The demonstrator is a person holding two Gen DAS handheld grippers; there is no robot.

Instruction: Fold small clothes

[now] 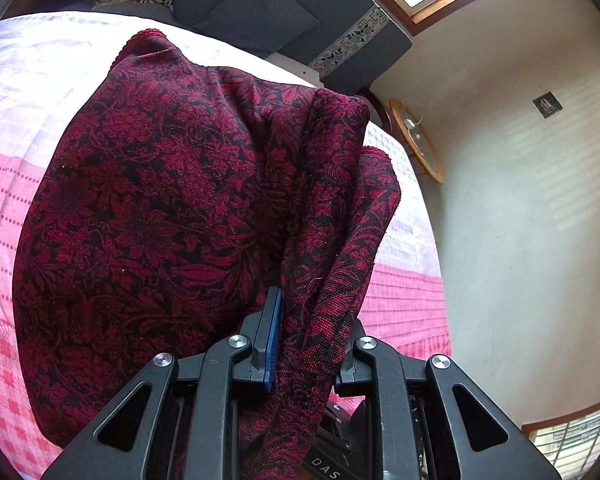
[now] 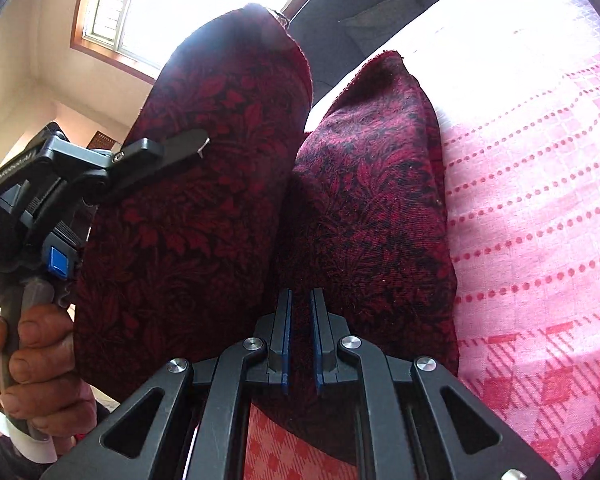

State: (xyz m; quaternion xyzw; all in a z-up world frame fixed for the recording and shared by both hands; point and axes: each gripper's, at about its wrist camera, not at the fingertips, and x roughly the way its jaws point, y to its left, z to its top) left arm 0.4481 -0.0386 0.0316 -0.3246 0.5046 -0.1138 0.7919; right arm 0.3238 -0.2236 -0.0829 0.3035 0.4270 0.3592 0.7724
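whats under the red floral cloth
Under the red floral cloth lies a pink and white checked bedsheet, showing all around its edges. Whatever sits directly beneath the cloth is covered. Both the left gripper and right gripper pinch the cloth's near edge.

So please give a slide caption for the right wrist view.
Right gripper pinches the dark red cloth above the pink bedsheet.

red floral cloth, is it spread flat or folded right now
Partly folded, not flat: the red floral cloth is doubled over on the pink bedsheet, with the left gripper and right gripper each pinching a bunched edge.
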